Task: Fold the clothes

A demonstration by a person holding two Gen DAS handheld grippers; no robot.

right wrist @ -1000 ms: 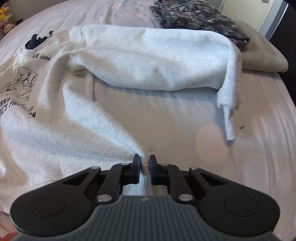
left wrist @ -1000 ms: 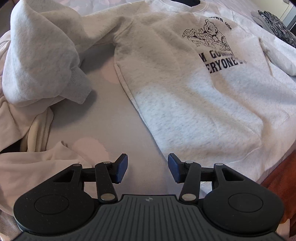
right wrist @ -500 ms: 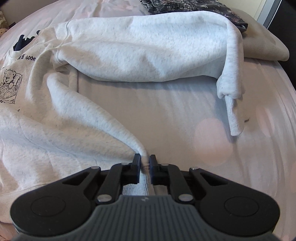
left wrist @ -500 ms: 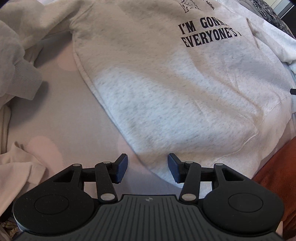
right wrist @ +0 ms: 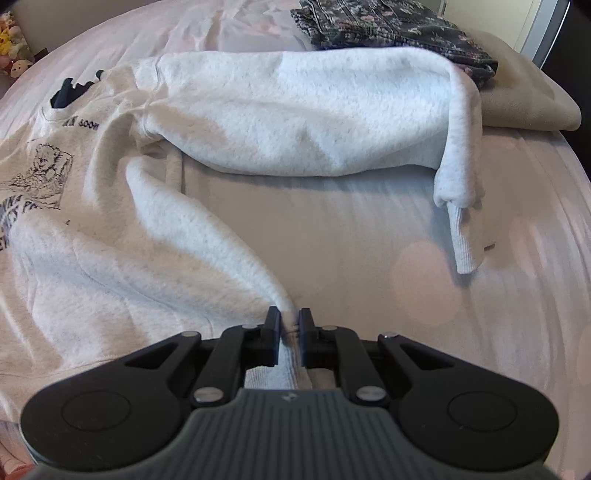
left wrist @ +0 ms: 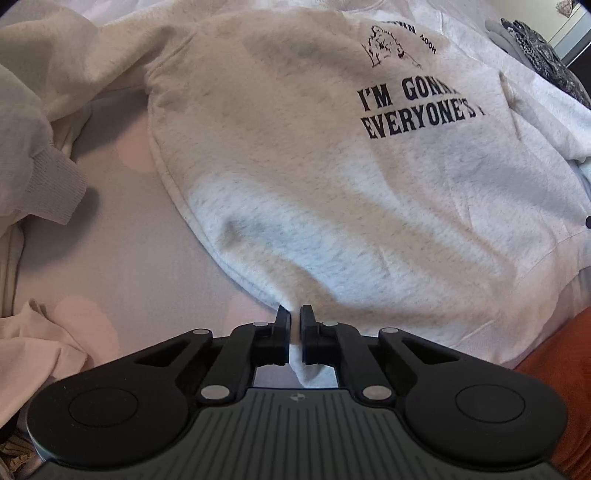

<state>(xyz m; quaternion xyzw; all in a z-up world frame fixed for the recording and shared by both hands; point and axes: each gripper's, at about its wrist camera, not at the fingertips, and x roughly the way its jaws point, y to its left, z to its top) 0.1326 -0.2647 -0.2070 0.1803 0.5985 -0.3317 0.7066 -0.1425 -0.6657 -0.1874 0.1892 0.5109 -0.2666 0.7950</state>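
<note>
Left gripper (left wrist: 294,314) is clamped tight on the bottom hem of the grey sweatshirt (left wrist: 332,192), with a little fold of fabric squeezed between the pads right at the lower left corner of the body. Right gripper (right wrist: 289,316) is doing the same at the other hem corner, jaws pinched on a bunched ridge of cloth that runs up and away from it.

The sweatshirt lies front up on the bed sheet (right wrist: 332,229), which is pale with faint pink dots. Its dark print (left wrist: 417,107) reads "I'M GONN..." over "EVERYONE'S", with a small bear drawing above. In the right wrist view one sleeve (right wrist: 314,118) stretches across the sheet, and its ribbed cuff (right wrist: 463,240) flops down at the far end. Behind that sleeve sits a folded dark floral garment (right wrist: 391,26) on top of a beige one (right wrist: 524,103). In the left wrist view, a cream garment (left wrist: 33,339) is crumpled off to the left, near the other cuff (left wrist: 55,188).
</note>
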